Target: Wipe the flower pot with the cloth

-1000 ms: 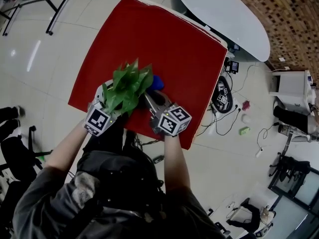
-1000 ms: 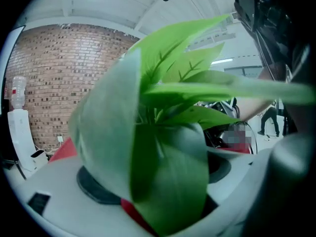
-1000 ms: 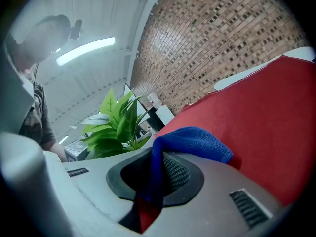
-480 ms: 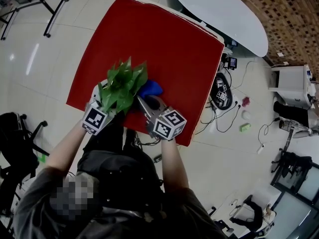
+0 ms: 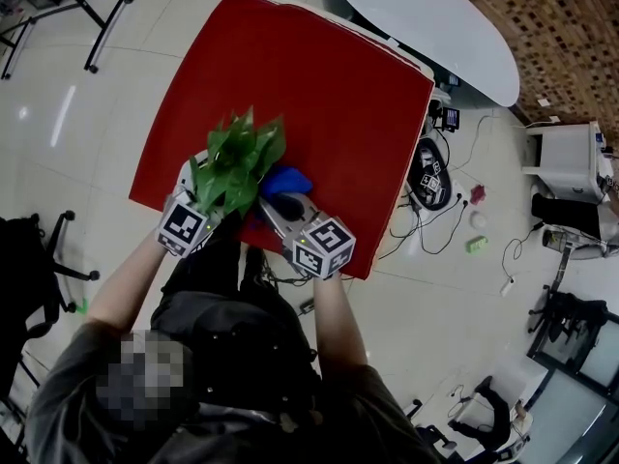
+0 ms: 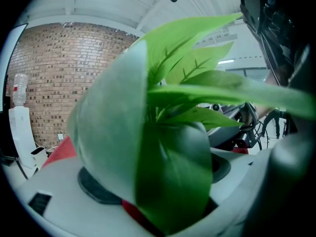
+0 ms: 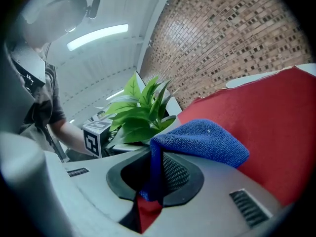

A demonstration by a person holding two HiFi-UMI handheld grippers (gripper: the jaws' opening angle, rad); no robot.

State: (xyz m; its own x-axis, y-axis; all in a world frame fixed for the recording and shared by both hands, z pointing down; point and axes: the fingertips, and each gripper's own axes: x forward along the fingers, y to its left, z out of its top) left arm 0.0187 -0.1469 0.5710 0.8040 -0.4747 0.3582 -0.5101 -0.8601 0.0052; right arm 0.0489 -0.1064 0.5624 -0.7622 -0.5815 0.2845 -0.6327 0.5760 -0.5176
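Right gripper view
right gripper [image 7: 150,194]: jaws closed on the blue cloth [image 7: 202,142]; cloth bunches over the jaw tips, far end hangs above the red table cover [image 7: 281,127].
flower pot [image 7: 170,122]: pale rim just behind the cloth, upright at the red cover's edge; touching the cloth or not, can't tell.
plant [image 7: 140,110]: green leaves rise from the pot & hide most of the rim.
bg: brick wall [image 7: 222,33], ceiling light [image 7: 96,37], person's arm [image 7: 69,132] at left.

Left gripper view
left gripper [image 6: 163,204]: pads stand apart, but big leaves fill the gap & most of the frame, so whether the jaws press on anything can't be told. Pot itself not seen here.
bg: brick wall, water dispenser [image 6: 19,120] at left, sliver of red cover.

Head view
grippers: both at the near edge of the red cover. Left sits under the leaves w/ only its marker cube clear. Right is just beside it, cloth at its tips against the plant's right side.
around: white oval table [image 5: 426,27] past the far right corner; cables [image 5: 443,245] on the floor at right; black chair [image 5: 29,259] at left.
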